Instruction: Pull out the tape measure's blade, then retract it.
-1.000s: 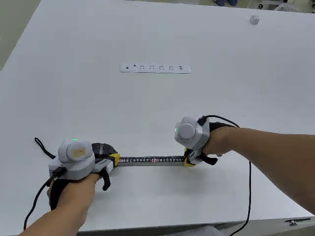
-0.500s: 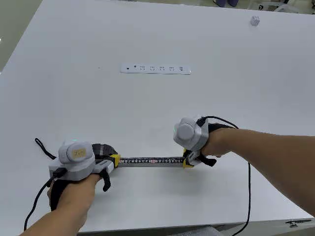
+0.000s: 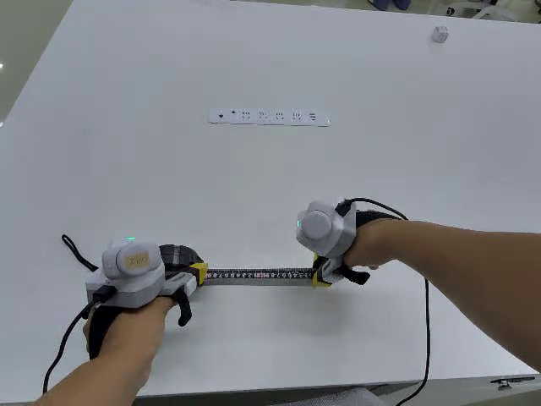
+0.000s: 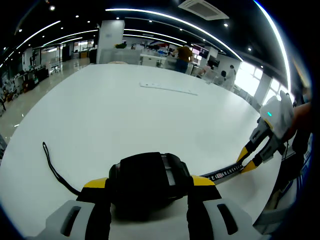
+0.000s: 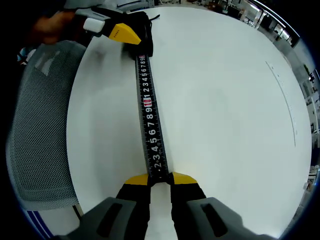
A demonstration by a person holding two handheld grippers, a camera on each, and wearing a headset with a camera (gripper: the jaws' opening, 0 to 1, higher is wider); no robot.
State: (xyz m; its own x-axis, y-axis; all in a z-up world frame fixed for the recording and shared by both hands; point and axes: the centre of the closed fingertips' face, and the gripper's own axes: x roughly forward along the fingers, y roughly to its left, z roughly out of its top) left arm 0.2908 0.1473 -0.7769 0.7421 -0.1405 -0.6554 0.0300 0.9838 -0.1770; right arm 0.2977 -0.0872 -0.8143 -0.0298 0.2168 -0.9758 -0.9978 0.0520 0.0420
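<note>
**Operator:** Report the hold on each side.

**Technician:** The left hand-held gripper [image 4: 150, 186] is clamped across the black case [image 4: 145, 172] of the tape measure [image 3: 177, 257], at the near left of the white surface [image 3: 338, 169]. The right hand-held gripper [image 5: 160, 179] is pinched shut on the free end of the blade [image 5: 148, 115], which spans the gap between the two, low over the surface.

**Operator:** Probable faults from this point?

**Technician:**
1. The grip on the blade end looks narrow. If it slips, the spring would likely whip the blade back into the case.
2. The case looks rounded, so an off-axis pull could rotate it in the jaws.
3. Raising or twisting the right side could buckle the blade.

**Operator:** Describe the item.

**Technician:** The blade is dark with white numerals and a red mark at ten, and it runs straight and unkinked. A black strap [image 4: 52, 167] trails from the case across the surface.
</note>
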